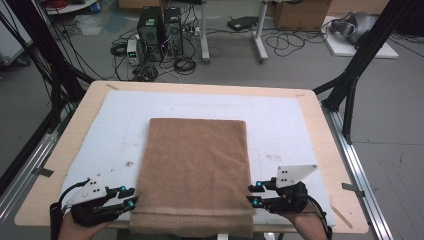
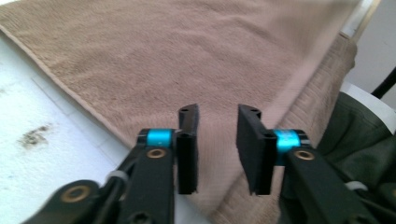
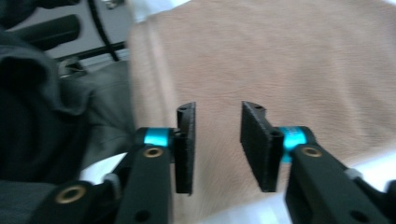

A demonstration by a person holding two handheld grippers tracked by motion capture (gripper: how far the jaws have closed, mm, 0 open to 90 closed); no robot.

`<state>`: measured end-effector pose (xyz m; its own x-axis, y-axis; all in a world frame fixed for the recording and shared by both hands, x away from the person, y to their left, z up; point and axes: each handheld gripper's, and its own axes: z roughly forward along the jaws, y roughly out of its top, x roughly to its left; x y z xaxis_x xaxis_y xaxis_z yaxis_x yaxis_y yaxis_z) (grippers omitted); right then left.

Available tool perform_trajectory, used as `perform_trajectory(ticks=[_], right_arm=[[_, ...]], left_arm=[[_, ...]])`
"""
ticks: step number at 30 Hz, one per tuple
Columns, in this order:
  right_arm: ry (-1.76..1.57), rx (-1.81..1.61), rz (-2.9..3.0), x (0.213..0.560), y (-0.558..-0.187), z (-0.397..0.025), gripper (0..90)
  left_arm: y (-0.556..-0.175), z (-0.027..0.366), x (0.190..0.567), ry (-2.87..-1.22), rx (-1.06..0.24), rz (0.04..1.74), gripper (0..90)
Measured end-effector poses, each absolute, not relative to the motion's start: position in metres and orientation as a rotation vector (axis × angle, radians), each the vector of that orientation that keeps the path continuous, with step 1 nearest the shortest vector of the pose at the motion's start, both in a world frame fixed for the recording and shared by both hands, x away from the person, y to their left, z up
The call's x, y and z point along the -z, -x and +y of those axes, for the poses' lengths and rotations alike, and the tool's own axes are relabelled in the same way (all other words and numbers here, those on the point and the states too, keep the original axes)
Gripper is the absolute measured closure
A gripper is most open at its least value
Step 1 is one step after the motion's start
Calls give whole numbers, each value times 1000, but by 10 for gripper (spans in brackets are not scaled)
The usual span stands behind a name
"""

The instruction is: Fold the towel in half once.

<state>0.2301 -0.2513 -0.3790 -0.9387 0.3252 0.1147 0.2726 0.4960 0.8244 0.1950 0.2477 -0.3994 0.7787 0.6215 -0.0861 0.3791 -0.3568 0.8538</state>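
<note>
A brown towel [image 1: 196, 170] lies flat on the white mat, its near end hanging over the table's front edge. My left gripper [image 1: 131, 196] is open at the towel's near left edge, jaws pointing right toward it. In the left gripper view the towel [image 2: 187, 60] spreads beyond the open left gripper [image 2: 217, 144], nothing between the jaws. My right gripper [image 1: 254, 194] is open at the towel's near right edge, jaws pointing left. In the right gripper view the towel [image 3: 280, 60] lies under and beyond the open right gripper [image 3: 217, 144].
The white mat [image 1: 280, 125] covers most of the wooden table [image 1: 320, 150]. Black frame legs [image 1: 360, 65] stand at the right and left. Computer towers [image 1: 160, 30] and cables sit on the floor beyond. The person's dark clothing [image 3: 42, 116] is close below the table edge.
</note>
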Motion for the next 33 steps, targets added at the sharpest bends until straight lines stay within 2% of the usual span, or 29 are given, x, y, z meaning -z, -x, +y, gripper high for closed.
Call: perform_trajectory(ticks=[4,9,13,17,23,26,28,29,30,33], right_arm=[[-604,-1374,2618,379,-252,-253,570],[-702,-1263,2566,379,-300,-245,495],[-805,-1201,2537,387,-350,-236,474],[-884,-1141,2498,405,-383,-233,476],[-1002,-1035,2543,434,-403,-231,439],[-1032,-1053,2559,440,-406,-230,489],[-1006,-1078,2587,440,-406,-229,648],[-989,-1114,2618,441,-406,-229,752],[-972,-1133,2632,441,-406,-228,798],[-945,-1131,2636,440,-407,-226,832]], left_arm=[[-222,248,403,-1975,-357,787,611],[-268,239,409,-1972,-384,858,563],[-306,232,416,-1957,-415,948,542],[-333,232,430,-1952,-446,1038,536],[-354,228,448,-1986,-371,1126,467],[-354,227,449,-1967,-404,1146,511],[-355,228,448,-1957,-386,1149,626],[-356,228,449,-1953,-360,1133,720],[-355,224,449,-1959,-382,1130,784],[-356,223,446,-1967,-386,1133,822]])
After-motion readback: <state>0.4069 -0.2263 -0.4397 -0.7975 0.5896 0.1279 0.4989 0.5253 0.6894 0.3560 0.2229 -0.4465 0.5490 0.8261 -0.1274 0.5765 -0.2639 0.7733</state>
